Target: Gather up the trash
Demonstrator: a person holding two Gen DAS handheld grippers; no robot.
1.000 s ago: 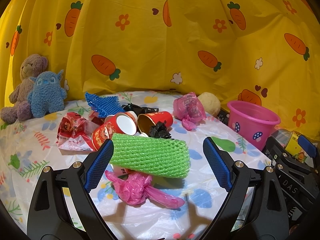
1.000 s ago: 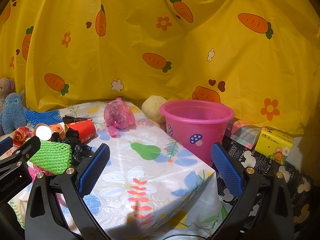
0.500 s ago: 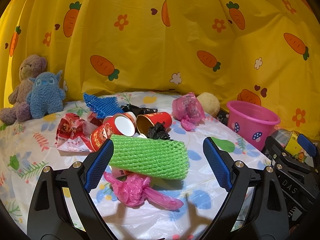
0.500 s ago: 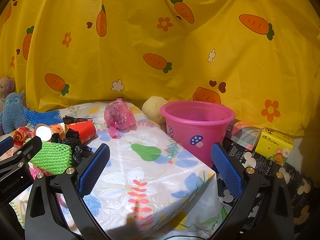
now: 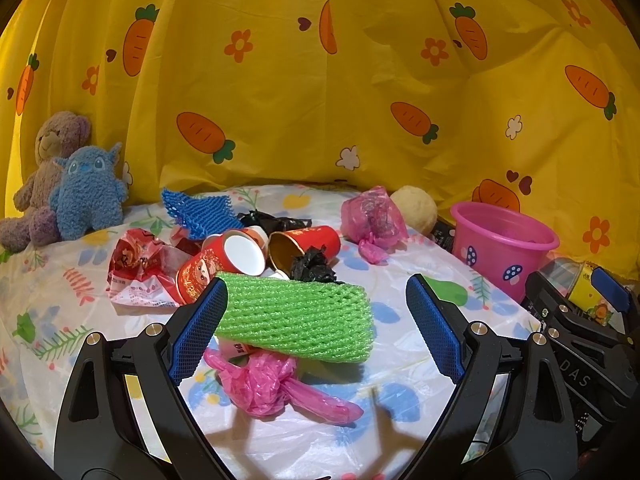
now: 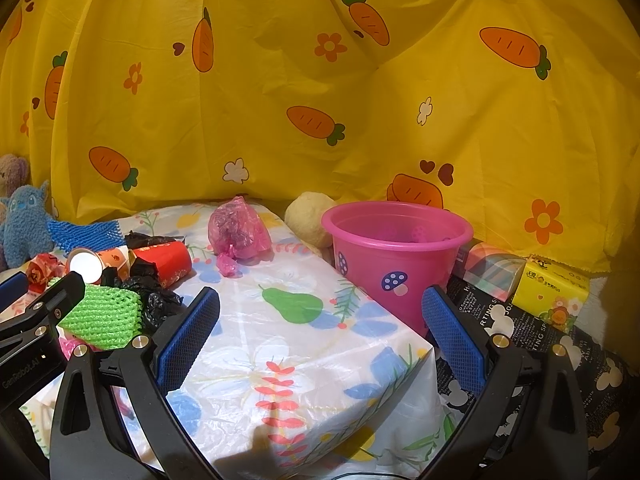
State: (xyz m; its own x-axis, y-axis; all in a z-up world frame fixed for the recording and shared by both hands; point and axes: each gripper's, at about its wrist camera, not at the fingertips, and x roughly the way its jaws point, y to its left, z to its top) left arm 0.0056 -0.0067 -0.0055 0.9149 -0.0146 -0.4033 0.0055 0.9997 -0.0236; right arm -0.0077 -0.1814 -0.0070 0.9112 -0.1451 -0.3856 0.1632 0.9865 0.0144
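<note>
Green foam netting (image 5: 296,322) lies at the front of the trash pile on the flowered tablecloth (image 5: 400,360), its left end just beside the inner pad of your left gripper (image 5: 316,332), whose jaws stand wide apart and hold nothing. Under the netting sits a crumpled pink bag (image 5: 276,384) (its tail points toward the right pad). Behind it lie 2 red paper cups (image 5: 224,260) on their sides, a scrap of black plastic (image 5: 314,266), a red wrapper (image 5: 140,268) and a blue net (image 5: 200,212). A second pink bag (image 5: 374,220) rests farther back, near a pale round ball (image 5: 414,208).

Your right gripper (image 6: 320,330) is likewise spread open and empty, held over the near right corner of the tablecloth. The pink bucket (image 6: 396,256) stands just past the table's right edge, between the 2 pads in the right wrist view, well apart from the pile. Beside the bucket sits a yellow tissue pack (image 6: 552,290). At the far left lean 2 plush toys (image 5: 86,196) against the yellow carrot curtain (image 5: 320,100).
</note>
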